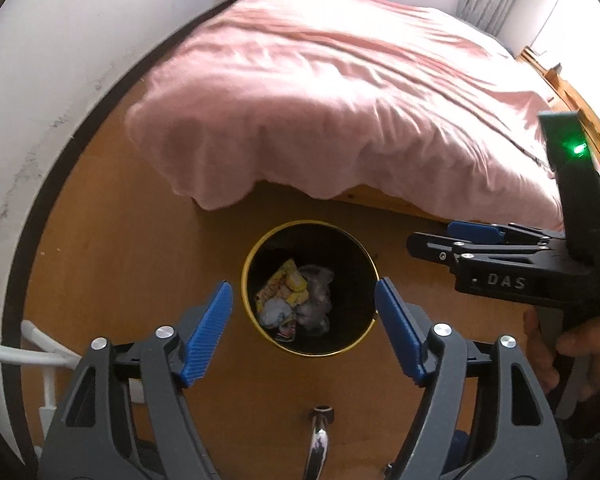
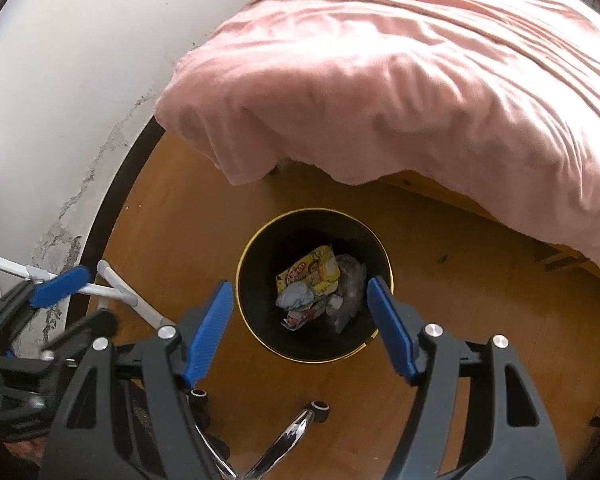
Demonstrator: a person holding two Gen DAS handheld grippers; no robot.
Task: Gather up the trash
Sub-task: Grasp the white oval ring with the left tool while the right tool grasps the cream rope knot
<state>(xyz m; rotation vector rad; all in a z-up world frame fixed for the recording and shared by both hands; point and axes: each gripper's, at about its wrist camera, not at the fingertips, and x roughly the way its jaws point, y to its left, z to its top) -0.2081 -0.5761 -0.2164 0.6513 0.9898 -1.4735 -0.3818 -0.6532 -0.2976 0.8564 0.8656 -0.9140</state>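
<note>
A round black bin with a gold rim (image 1: 247, 264) (image 2: 242, 256) stands on the wooden floor by the bed. Inside lie a yellow wrapper (image 1: 286, 284) (image 2: 312, 272), crumpled white paper (image 1: 275, 313) (image 2: 296, 296) and clear plastic (image 1: 318, 300) (image 2: 350, 288). My left gripper (image 1: 304, 328) hangs open and empty above the bin. My right gripper (image 2: 300, 324) also hangs open and empty above it. The right gripper also shows from the side in the left wrist view (image 1: 440, 244), to the right of the bin. The left gripper's blue pad (image 2: 60, 286) shows at the left edge of the right wrist view.
A bed with a pink cover (image 1: 340, 92) (image 2: 420, 80) overhangs the floor just behind the bin. A white wall (image 1: 40, 100) runs along the left. A white frame (image 2: 116, 292) stands by the wall. A chrome chair leg with a caster (image 1: 320, 424) (image 2: 300, 424) lies below the grippers.
</note>
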